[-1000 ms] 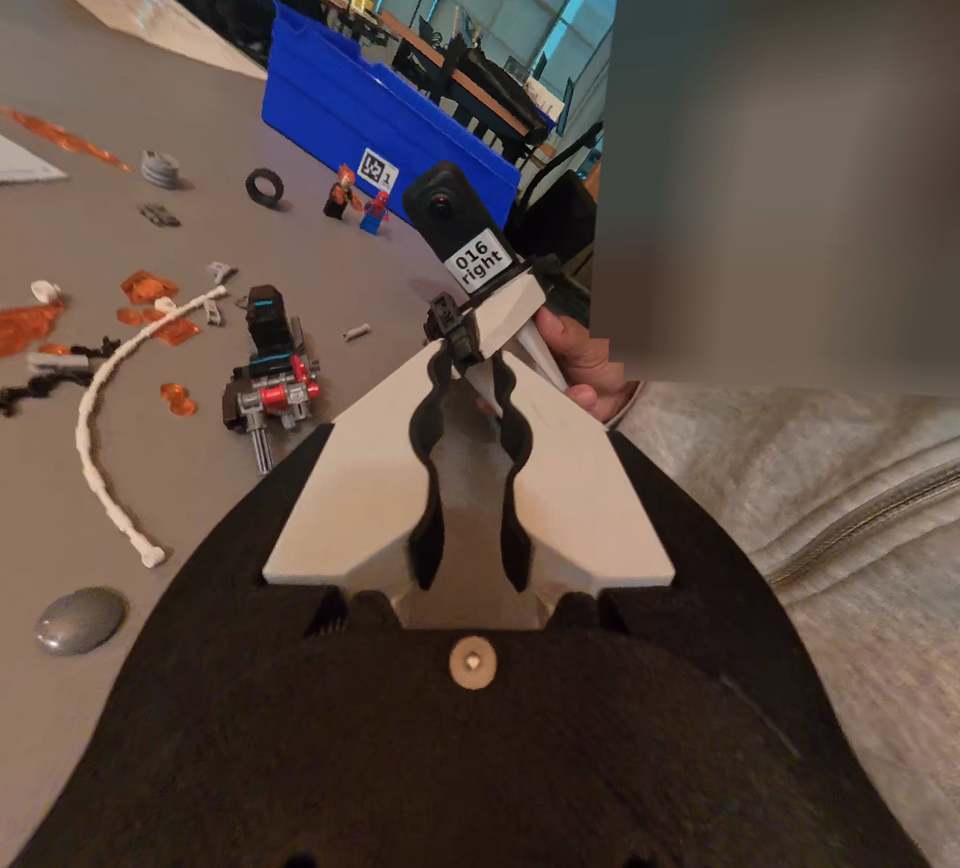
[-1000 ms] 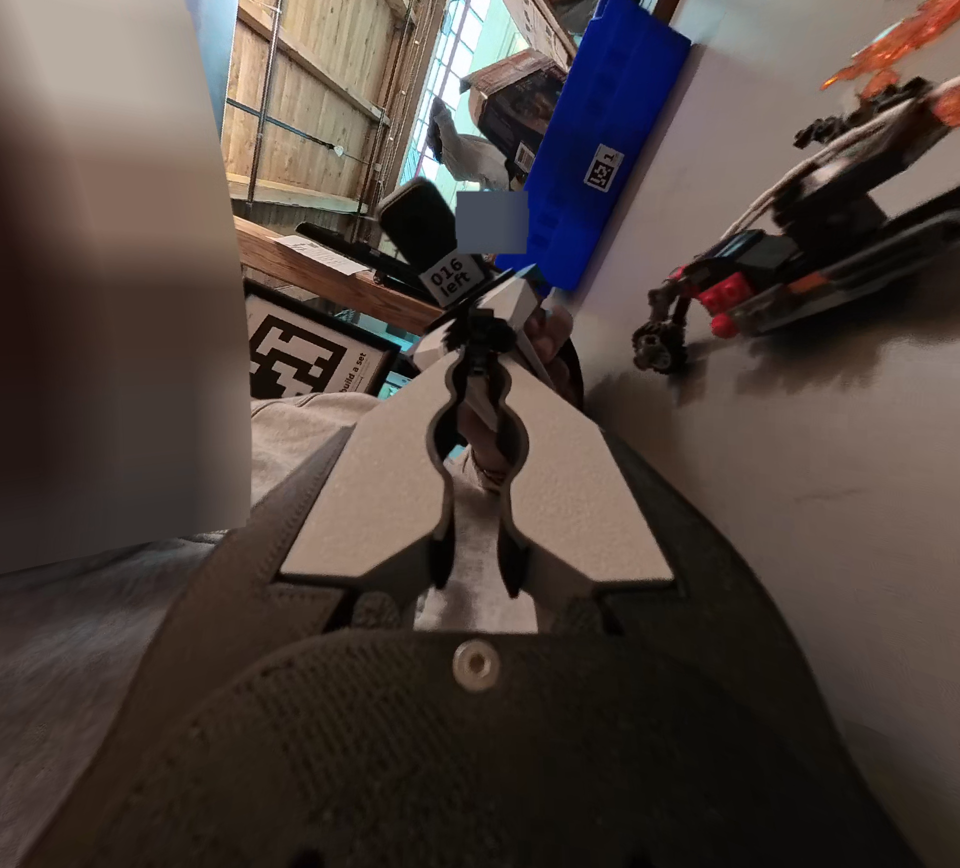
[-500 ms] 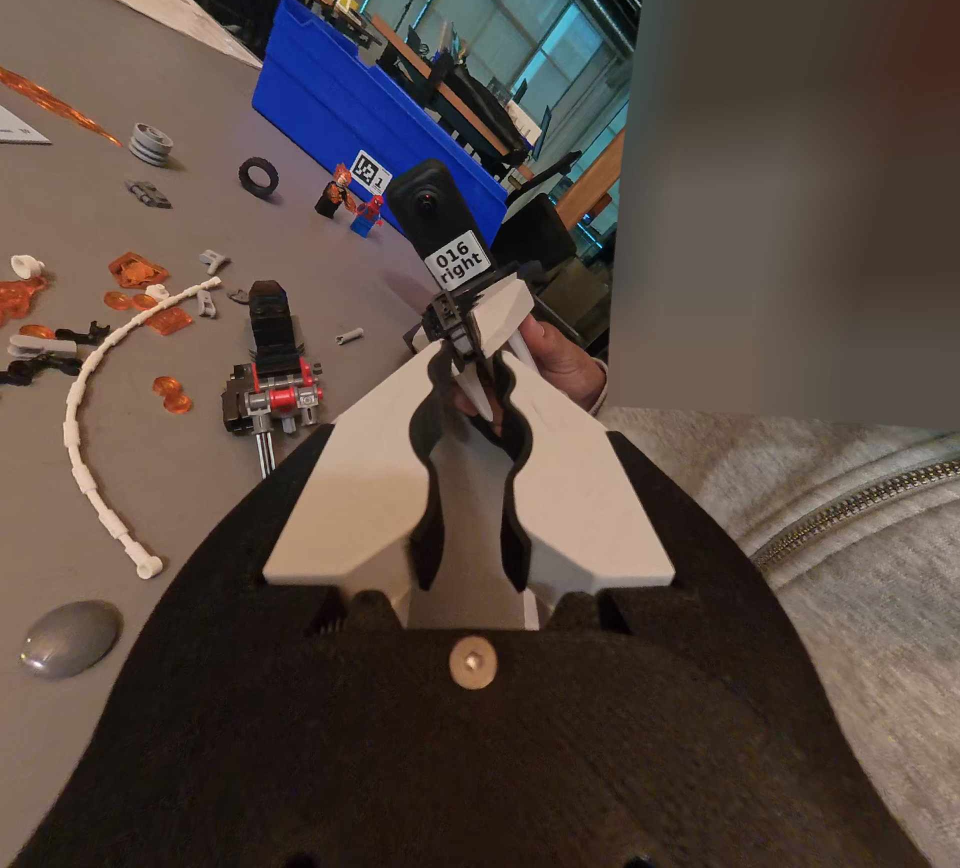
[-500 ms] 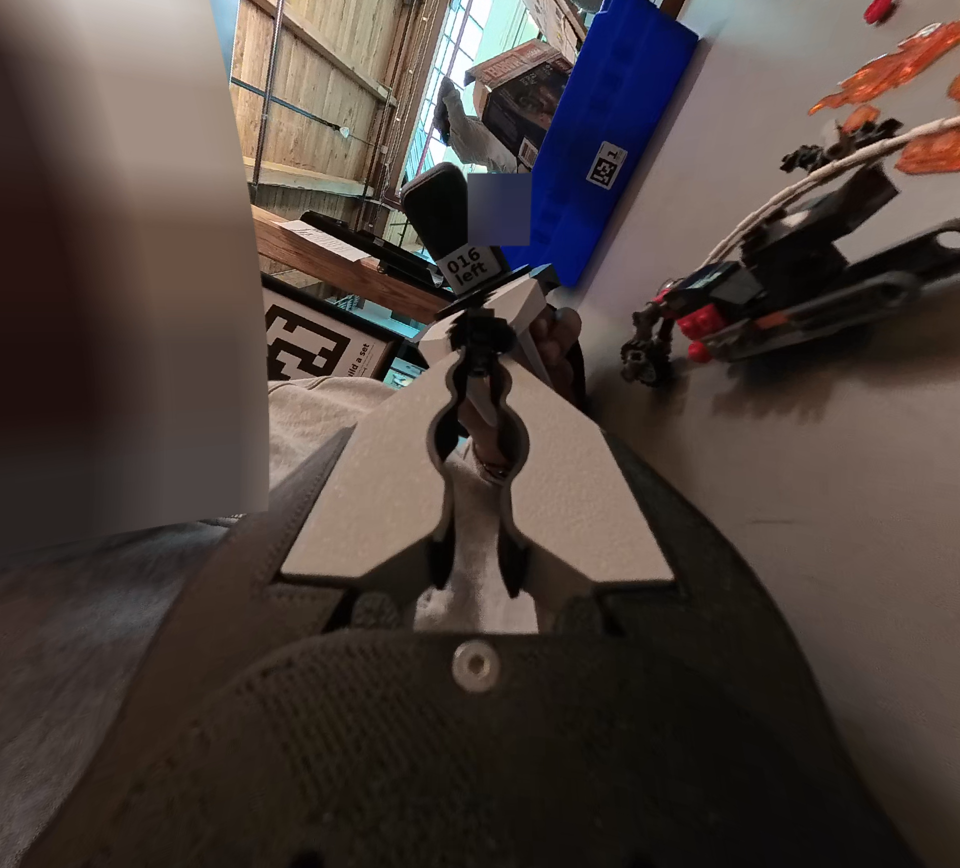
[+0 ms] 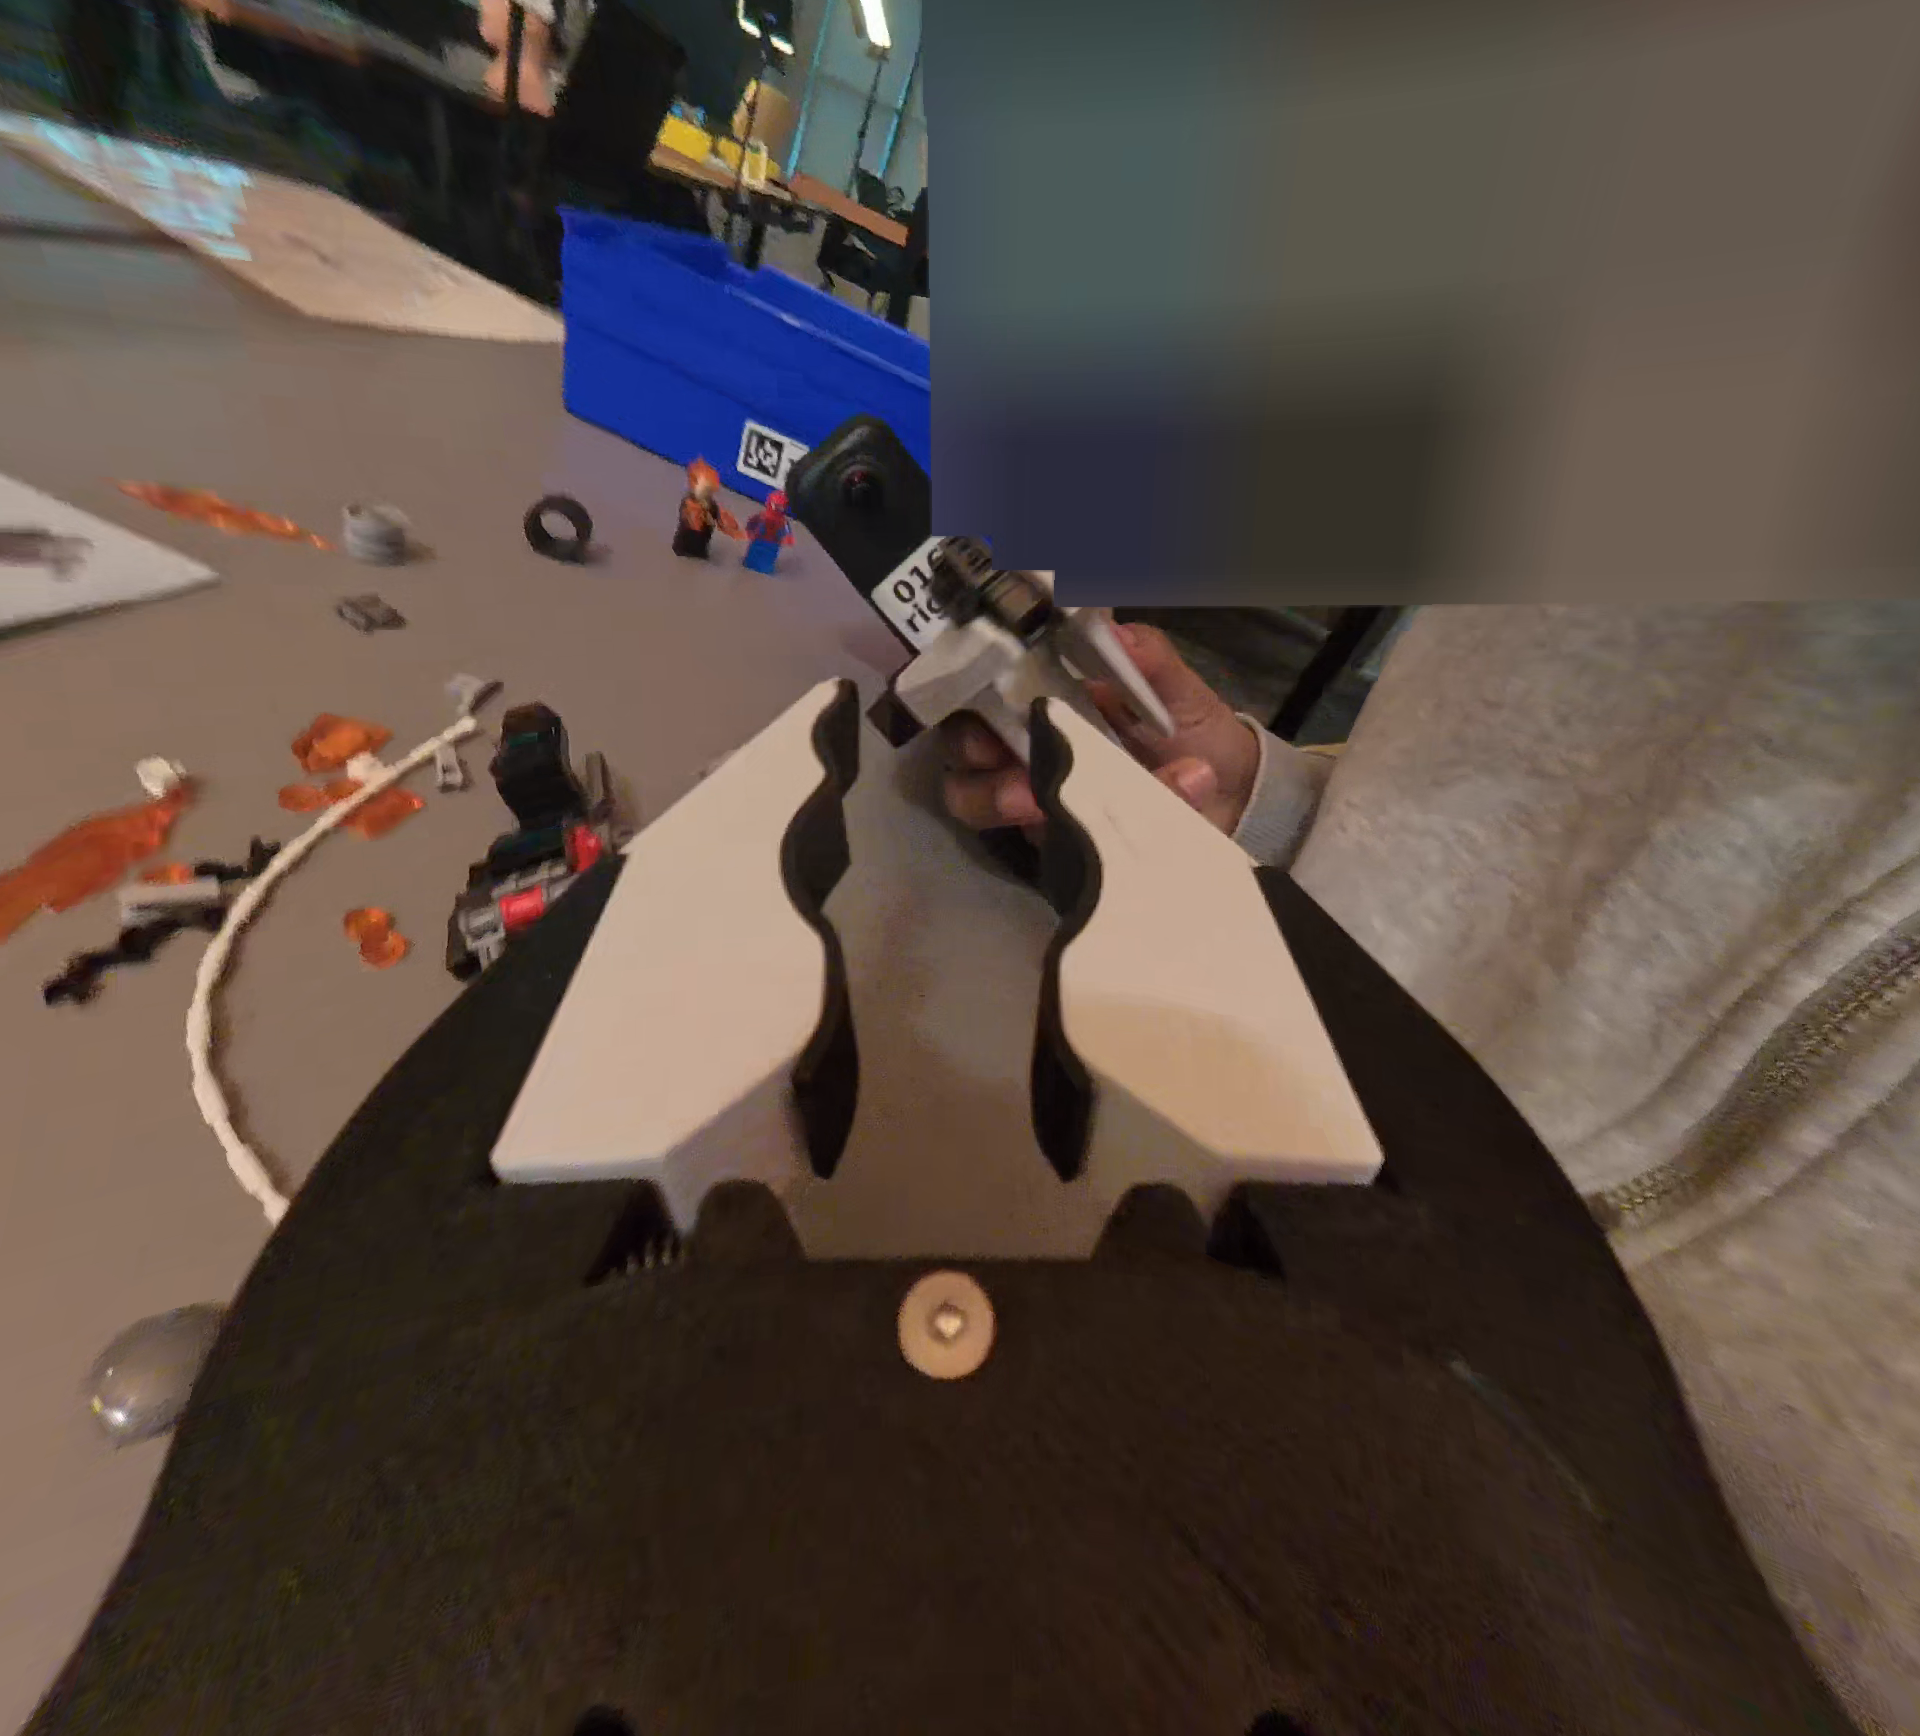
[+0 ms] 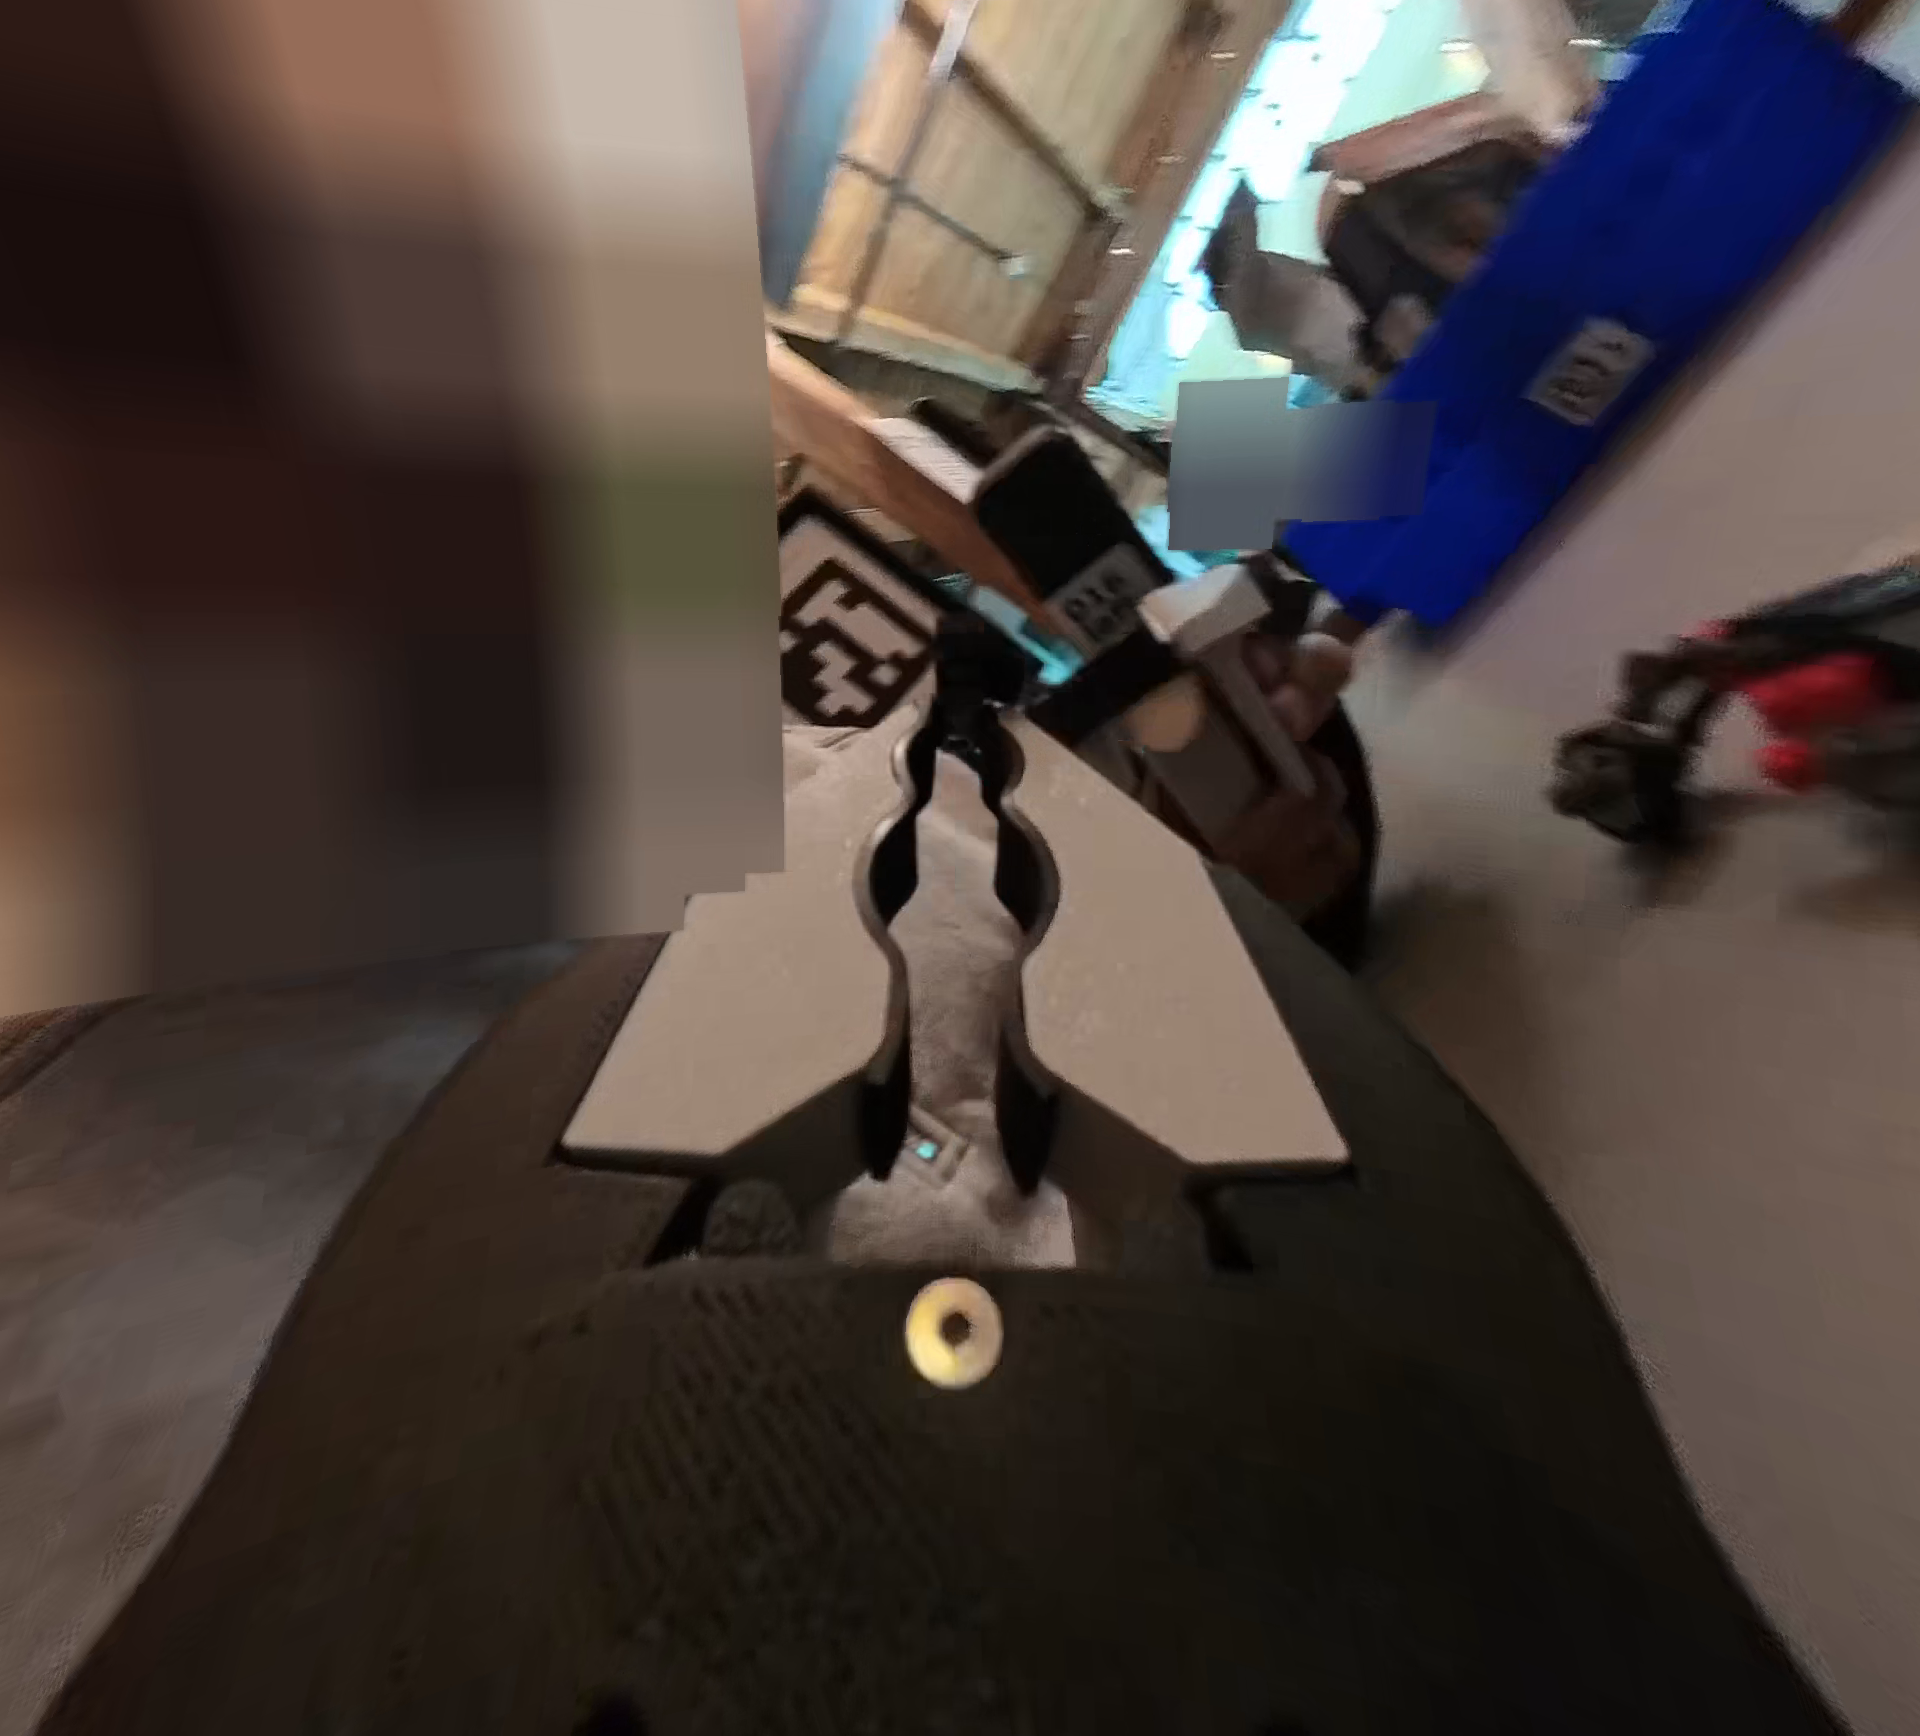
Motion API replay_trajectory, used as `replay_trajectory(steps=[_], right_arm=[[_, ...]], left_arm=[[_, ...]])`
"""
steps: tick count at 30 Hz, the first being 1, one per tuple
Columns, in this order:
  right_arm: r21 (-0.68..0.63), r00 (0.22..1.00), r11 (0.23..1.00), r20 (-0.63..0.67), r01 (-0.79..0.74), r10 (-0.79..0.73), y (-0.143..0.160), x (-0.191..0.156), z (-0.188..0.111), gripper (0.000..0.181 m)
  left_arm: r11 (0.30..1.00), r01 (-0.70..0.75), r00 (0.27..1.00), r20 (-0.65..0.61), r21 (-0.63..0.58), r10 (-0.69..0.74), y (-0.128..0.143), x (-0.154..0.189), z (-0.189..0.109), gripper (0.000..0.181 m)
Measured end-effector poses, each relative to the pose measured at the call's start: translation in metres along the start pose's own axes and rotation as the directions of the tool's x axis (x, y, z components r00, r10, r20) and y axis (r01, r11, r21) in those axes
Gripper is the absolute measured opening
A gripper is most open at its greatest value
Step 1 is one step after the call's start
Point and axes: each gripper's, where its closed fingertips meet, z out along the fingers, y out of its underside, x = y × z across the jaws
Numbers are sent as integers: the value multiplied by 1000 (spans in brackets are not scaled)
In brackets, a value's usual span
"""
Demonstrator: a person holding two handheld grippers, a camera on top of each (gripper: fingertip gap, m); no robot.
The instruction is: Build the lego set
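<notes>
Your right gripper (image 6: 964, 730) is pinching a small black lego piece (image 6: 971, 684).
Your left gripper (image 5: 940, 730) is gaping empty; the lego vehicle (image 5: 535, 839) is sitting on the table (image 5: 312, 398), centre left of the frame.

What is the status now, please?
Left hand-held gripper open, empty. Right hand-held gripper shut on small black Lego piece. Half-built Lego vehicle on table. Nothing in between.

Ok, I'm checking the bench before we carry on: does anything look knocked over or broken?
Nothing stands out. The two minifigures stand upright by the blue bin; the half-built bike sits among loose orange pieces, normal mid-build. Blur hides fine detail.
</notes>
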Motion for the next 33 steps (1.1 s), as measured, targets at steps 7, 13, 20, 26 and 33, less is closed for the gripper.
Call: replay_trajectory(steps=[7, 13, 20, 26, 33], right_arm=[[18, 953, 991, 273, 132, -131, 7, -50, -14, 5], [-4, 929, 984, 332, 176, -165, 16, -62, -15, 5], [-15, 948, 985, 273, 173, -163, 17, -54, -11, 5], [-6, 994, 994, -10, 111, -111, 11, -15, -4, 5], [122, 932, 992, -353, -39, 80, -2, 40, -18, 5]], left_arm=[[987, -160, 987, 15, -10, 160, -2, 28, 14, 37], [979, -202, 979, 12, 12, 202, -7, 41, 15, 37], [972, -234, 967, 102, -18, 235, -8, 27, 5, 37], [976, -169, 939, 279, -140, 202, 0, -23, -14, 47], [942, -216, 951, 164, -257, 263, 21, -12, 5, 50]])
